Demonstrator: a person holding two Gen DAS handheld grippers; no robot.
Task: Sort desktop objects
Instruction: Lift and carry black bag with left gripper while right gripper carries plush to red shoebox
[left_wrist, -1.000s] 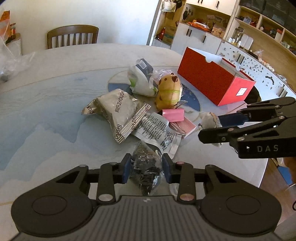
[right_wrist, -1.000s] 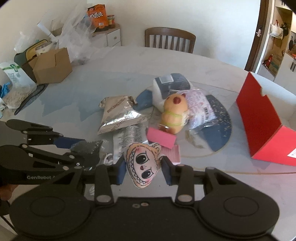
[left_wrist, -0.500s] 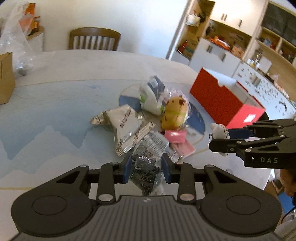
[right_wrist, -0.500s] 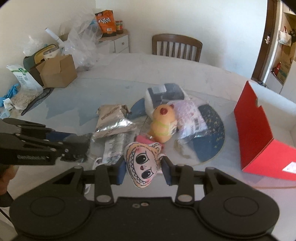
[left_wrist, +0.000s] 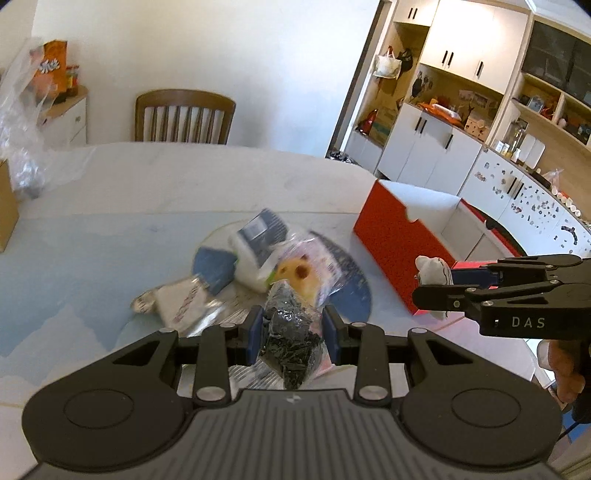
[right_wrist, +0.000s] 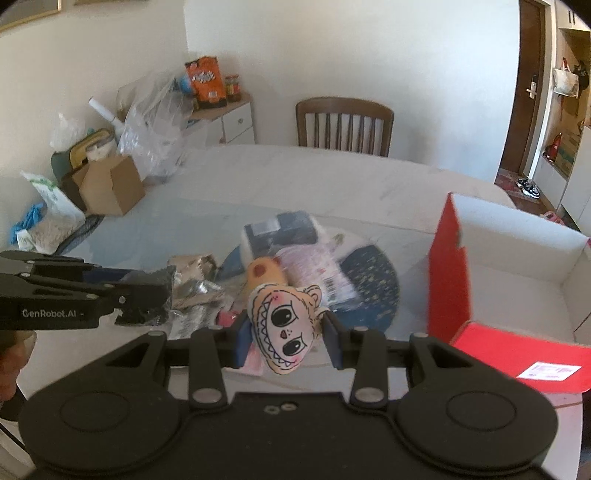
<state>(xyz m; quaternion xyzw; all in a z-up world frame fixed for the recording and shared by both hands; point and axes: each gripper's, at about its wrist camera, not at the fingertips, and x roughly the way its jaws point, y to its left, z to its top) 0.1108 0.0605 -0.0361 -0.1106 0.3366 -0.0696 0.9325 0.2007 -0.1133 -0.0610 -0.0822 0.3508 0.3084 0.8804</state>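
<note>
My left gripper (left_wrist: 293, 332) is shut on a clear packet of black bits (left_wrist: 290, 339) and holds it above the table. My right gripper (right_wrist: 286, 339) is shut on a flat plush doll face (right_wrist: 284, 325), also in the air. In the left wrist view the right gripper (left_wrist: 436, 291) hangs in front of the red box (left_wrist: 388, 240) with the doll's white back (left_wrist: 432, 273) showing. The red box (right_wrist: 448, 273) stands open at the right, its inside white. On the table lie a yellow plush toy (right_wrist: 260, 271), a silver snack bag (left_wrist: 181, 302) and a white-and-blue pack (left_wrist: 258, 240).
A round blue mat (right_wrist: 373, 284) lies under the pile. A wooden chair (left_wrist: 183, 116) stands at the far table edge. A cardboard box (right_wrist: 110, 184) and plastic bags sit at the left. Cabinets (left_wrist: 424, 147) line the right wall. A hand (left_wrist: 565, 369) holds the right gripper.
Both grippers have risen from the pile with their items still held. The right gripper with the doll has moved up in front of the red box. The pile now looks smaller and farther.
</note>
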